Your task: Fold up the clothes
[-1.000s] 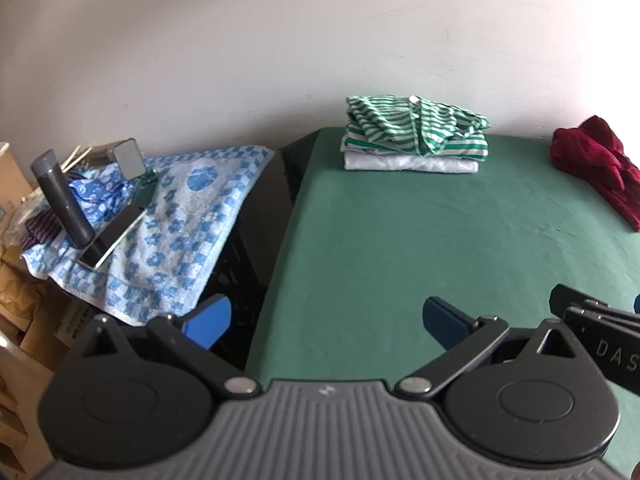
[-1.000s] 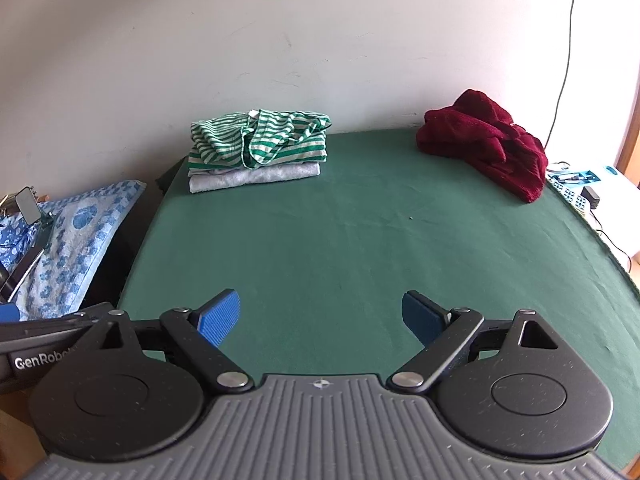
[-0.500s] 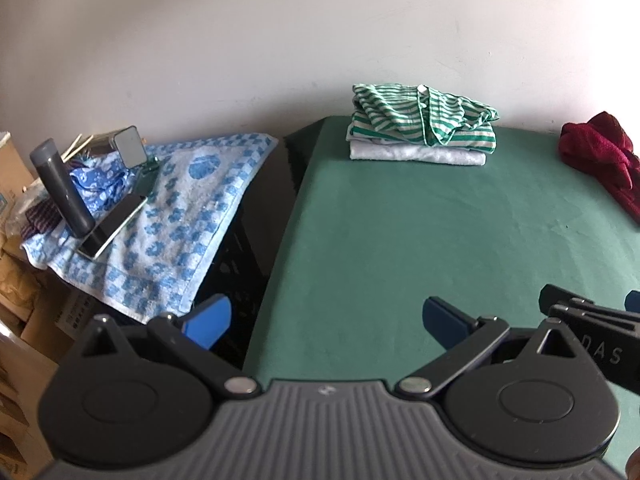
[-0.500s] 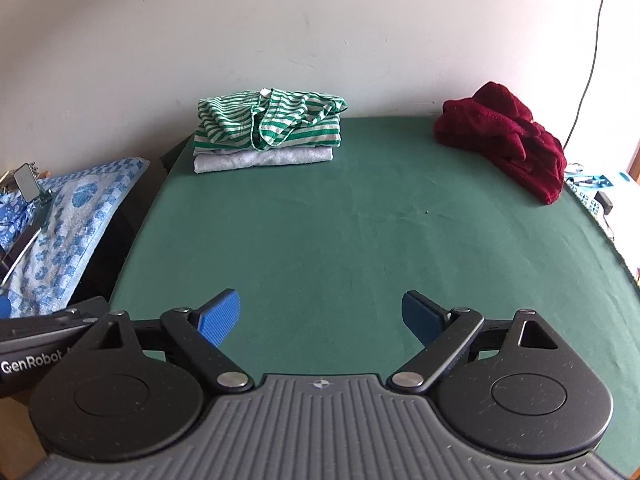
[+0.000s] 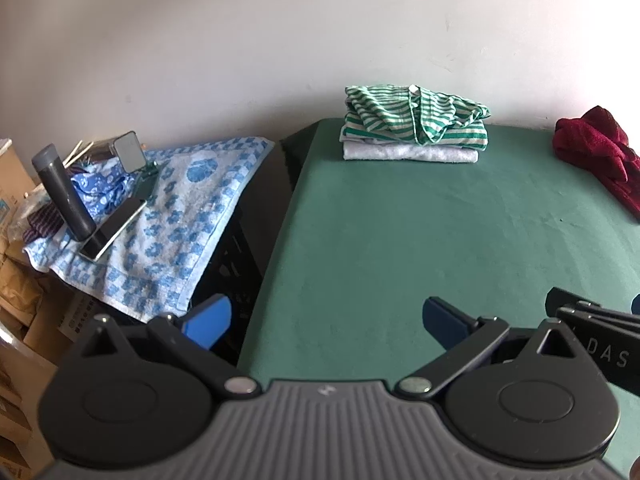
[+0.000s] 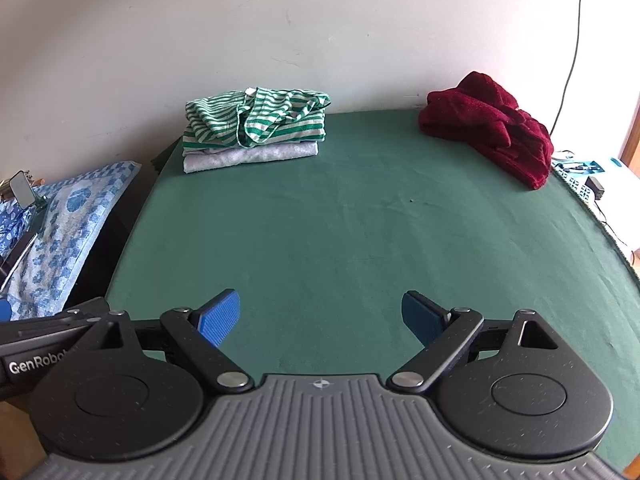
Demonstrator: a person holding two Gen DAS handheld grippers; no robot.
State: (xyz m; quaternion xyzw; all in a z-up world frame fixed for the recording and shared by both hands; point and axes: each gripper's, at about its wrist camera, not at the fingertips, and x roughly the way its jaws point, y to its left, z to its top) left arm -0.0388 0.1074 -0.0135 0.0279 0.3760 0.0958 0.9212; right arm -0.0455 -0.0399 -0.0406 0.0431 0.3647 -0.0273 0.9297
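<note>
A green-and-white striped shirt [image 5: 416, 120] [image 6: 256, 120] lies folded on top of a folded pale grey garment [image 5: 412, 154] [image 6: 248, 158] at the far left of the green table [image 5: 440, 240] [image 6: 340, 232]. A crumpled dark red garment [image 6: 492, 128] [image 5: 596, 148] lies at the far right. My left gripper [image 5: 326, 316] hangs open over the table's near left edge, holding nothing. My right gripper [image 6: 320, 316] is open and empty above the near middle of the table. Both are well short of the clothes.
Left of the table a blue-and-white patterned towel [image 5: 168, 216] covers a black crate, with a phone [image 5: 114, 228], a dark cylinder [image 5: 62, 192] and a small mirror [image 5: 128, 152] on it. Cardboard boxes [image 5: 16, 304] stand lower left. A cable [image 6: 572, 40] hangs down the wall at right.
Both views have shifted slightly, with the folded stack and red garment sitting a little differently in frame. Both grippers stay open and empty.
</note>
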